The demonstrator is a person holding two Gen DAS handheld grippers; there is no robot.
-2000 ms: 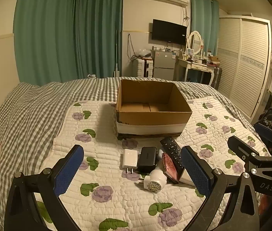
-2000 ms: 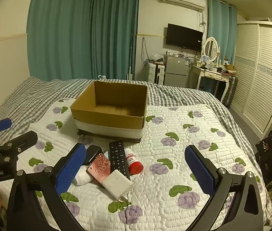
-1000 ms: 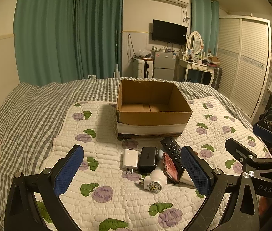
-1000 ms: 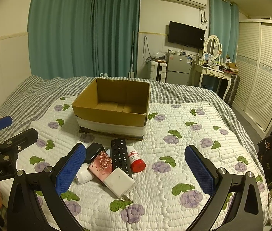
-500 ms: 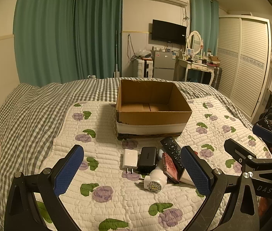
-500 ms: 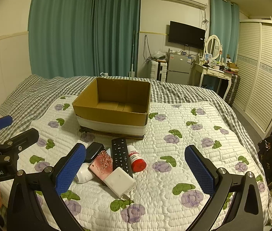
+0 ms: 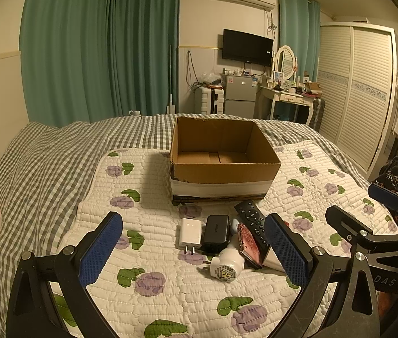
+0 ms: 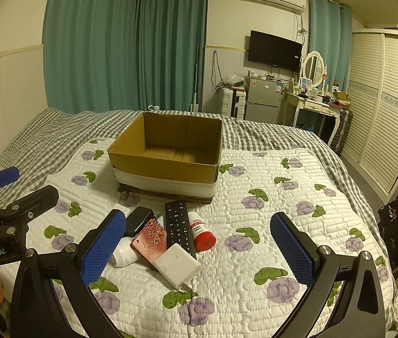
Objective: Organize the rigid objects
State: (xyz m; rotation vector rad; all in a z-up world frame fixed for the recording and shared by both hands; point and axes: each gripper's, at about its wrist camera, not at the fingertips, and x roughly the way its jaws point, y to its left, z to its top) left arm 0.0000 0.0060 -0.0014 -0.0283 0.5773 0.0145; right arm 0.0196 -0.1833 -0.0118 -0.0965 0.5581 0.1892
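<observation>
Left wrist view: the left tool [image 7: 193,246] hangs wide open and empty above the cluster at lower centre of the frame; the right tool [image 8: 199,243] is equally wide open, holding nothing. On the floral quilted bed cover [image 7: 148,253], just before the open brown cardboard box [image 7: 221,166], lie a flat white charger [image 7: 190,232], a black power brick [image 7: 216,232], a long black remote [image 8: 178,226] and a red-capped white bottle [image 8: 202,231]. All look light and stiff; the smooth bottle may roll, so grip it across its body, the remote across its narrow width
</observation>
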